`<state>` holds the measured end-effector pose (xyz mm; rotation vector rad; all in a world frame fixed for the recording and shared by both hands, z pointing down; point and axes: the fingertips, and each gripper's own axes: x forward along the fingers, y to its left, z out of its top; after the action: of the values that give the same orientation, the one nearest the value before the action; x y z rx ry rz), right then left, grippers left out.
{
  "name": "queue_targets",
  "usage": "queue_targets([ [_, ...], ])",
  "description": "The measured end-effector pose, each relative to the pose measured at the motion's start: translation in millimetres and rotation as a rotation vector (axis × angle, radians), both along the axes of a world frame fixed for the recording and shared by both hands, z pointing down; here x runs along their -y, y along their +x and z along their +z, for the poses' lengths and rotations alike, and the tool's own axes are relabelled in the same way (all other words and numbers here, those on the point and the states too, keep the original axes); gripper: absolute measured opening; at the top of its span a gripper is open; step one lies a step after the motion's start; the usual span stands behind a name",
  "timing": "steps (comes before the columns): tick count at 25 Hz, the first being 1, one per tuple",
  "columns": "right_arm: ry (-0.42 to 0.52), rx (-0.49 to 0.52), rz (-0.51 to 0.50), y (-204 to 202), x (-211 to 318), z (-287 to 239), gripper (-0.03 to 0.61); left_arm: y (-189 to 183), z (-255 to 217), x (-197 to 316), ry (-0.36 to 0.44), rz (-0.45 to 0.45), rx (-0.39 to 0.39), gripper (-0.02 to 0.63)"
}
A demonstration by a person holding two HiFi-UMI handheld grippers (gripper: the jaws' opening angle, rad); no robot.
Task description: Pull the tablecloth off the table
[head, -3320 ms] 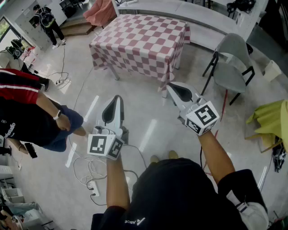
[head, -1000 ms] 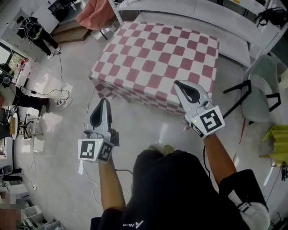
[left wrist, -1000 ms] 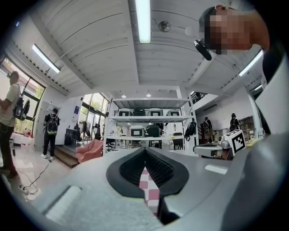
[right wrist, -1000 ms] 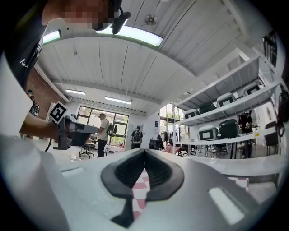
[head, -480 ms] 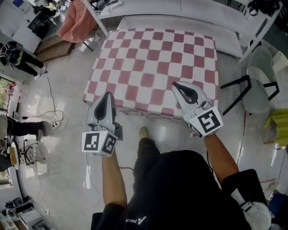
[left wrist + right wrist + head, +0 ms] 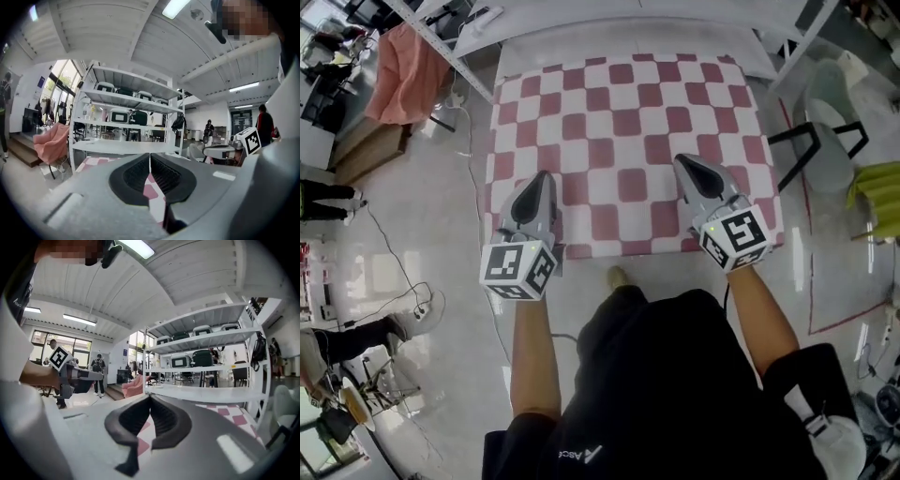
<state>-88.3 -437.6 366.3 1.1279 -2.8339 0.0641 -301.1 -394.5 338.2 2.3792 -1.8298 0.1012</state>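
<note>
A red-and-white checked tablecloth (image 6: 628, 131) covers the whole table in the head view and hangs over its near edge. My left gripper (image 6: 546, 178) hovers above the cloth's near left part, jaws shut, nothing between them. My right gripper (image 6: 682, 164) hovers above the near right part, also shut and empty. In the left gripper view the closed jaws (image 6: 150, 157) point level across the cloth (image 6: 152, 192). In the right gripper view the closed jaws (image 6: 150, 399) show a strip of the cloth (image 6: 140, 444) beneath.
A white shelf rack (image 6: 609, 14) stands right behind the table. A grey chair (image 6: 825, 141) is at the right, a pink cloth on a stand (image 6: 398, 70) at the left. Cables (image 6: 394, 262) trail over the glossy floor. People stand far left.
I have walked up to the table; it now lies squarely in front. Both grippers moved from short of its near edge to above the cloth, jaws still shut.
</note>
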Motion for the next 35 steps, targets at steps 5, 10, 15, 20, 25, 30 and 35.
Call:
queue_targets([
  [5,-0.133,-0.041,0.132,-11.4,23.5,35.2,0.160,-19.9,43.7,41.9,-0.138,0.086,-0.040,0.135],
  [10,-0.235,-0.133,0.204,5.0,51.4,77.5,0.206,-17.4,94.8,81.4,-0.278,0.073,-0.009,0.214],
  [15,-0.331,-0.236,0.284,25.8,82.7,118.2,0.293,-23.1,139.9,107.0,-0.428,0.003,0.038,0.264],
  [20,-0.453,-0.302,0.318,36.7,107.8,159.4,0.321,-32.7,179.4,119.1,-0.572,-0.061,0.086,0.287],
  [25,-0.546,-0.379,0.335,37.2,120.2,194.5,0.363,-39.2,210.3,127.9,-0.679,-0.083,0.107,0.299],
  [30,-0.643,-0.417,0.360,42.7,120.5,217.4,0.383,-42.7,233.1,128.1,-0.767,-0.091,0.130,0.302],
  [35,-0.657,-0.399,0.365,42.2,121.8,220.7,0.380,-42.0,242.4,127.0,-0.788,-0.087,0.163,0.302],
])
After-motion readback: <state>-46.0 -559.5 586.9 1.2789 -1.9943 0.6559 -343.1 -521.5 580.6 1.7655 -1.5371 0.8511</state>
